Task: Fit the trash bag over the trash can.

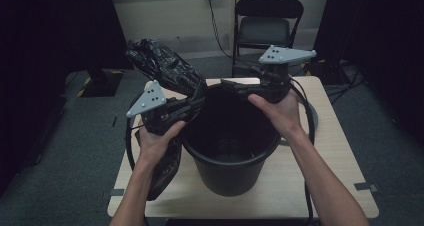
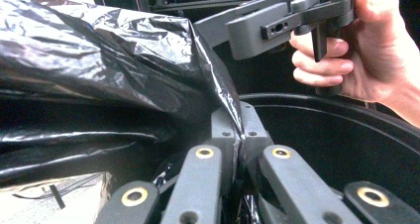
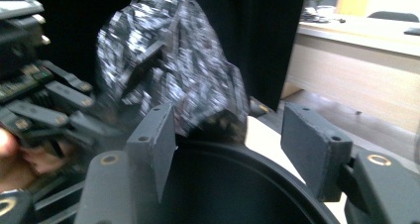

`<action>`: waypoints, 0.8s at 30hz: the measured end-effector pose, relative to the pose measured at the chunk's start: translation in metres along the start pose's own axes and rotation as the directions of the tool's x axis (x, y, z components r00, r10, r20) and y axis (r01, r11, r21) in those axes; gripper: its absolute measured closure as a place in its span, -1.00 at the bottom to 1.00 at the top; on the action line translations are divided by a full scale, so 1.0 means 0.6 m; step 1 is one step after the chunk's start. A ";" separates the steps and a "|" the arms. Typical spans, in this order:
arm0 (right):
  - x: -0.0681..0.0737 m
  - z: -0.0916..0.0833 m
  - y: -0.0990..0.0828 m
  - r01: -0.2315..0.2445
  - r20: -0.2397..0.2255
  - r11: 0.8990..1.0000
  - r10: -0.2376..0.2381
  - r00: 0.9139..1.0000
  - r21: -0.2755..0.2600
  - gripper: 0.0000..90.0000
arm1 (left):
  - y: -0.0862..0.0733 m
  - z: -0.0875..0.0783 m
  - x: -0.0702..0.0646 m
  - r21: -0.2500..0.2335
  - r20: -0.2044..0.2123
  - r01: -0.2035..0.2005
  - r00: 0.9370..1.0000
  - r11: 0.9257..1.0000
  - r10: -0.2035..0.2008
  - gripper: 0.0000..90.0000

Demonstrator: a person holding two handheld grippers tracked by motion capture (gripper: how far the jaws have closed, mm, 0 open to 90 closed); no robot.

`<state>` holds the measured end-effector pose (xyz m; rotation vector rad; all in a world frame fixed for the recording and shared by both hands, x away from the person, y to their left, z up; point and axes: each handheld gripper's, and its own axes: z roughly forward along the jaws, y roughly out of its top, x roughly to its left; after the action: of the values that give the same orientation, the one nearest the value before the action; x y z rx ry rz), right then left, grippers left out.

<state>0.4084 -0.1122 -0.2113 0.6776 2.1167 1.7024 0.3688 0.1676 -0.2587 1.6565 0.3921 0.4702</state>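
A black plastic bucket (image 1: 232, 178) stands on the wooden table (image 1: 325, 151). A crumpled black rubbish bag (image 1: 162, 66) rises over its left rim and also hangs down the outside. My left gripper (image 1: 200, 102) is shut on the bag's film at that rim. In the left gripper view the film (image 2: 114, 60) is pinched between the closed jaws of the left gripper (image 2: 240, 130). My right gripper (image 1: 225, 83) hovers over the bucket's far rim. The right gripper view shows the right gripper (image 3: 228, 140) open above the bucket (image 3: 223, 189), with the bag (image 3: 173, 60) beyond its fingertips and not touched.
A black folding chair (image 1: 265, 28) stands behind the table. Dark curtains flank both sides and grey carpet surrounds the table. Cables trail from both grippers across the tabletop beside the bucket. Bare wood shows on the table's right half.
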 end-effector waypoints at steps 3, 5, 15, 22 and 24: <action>0.012 0.021 0.013 0.001 -0.037 1.000 0.000 0.999 0.009 -0.18 | 0.001 0.004 -0.001 0.016 0.008 -0.009 1.000 1.000 0.009 0.98; 0.016 0.032 0.022 -0.022 -0.074 1.000 0.021 0.997 -0.014 -0.19 | 0.000 0.005 -0.002 0.028 0.018 -0.011 1.000 1.000 0.010 0.98; 0.027 0.099 0.049 -0.037 -0.195 0.999 0.041 0.980 0.024 0.03 | -0.003 0.018 -0.011 0.079 0.024 -0.078 0.997 0.994 0.077 0.97; 0.025 0.076 0.041 0.000 -0.197 1.000 0.001 0.980 0.004 1.00 | -0.005 0.008 -0.008 0.034 0.025 -0.039 0.999 0.999 0.038 0.69; 0.023 0.065 0.035 0.009 -0.184 1.000 -0.007 0.983 0.009 1.00 | -0.005 0.002 -0.005 0.014 0.025 -0.020 0.999 1.000 0.020 0.50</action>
<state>0.4215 -0.0691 -0.1990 0.5322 2.2486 1.8137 0.3670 0.1657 -0.2620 1.6794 0.3616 0.4623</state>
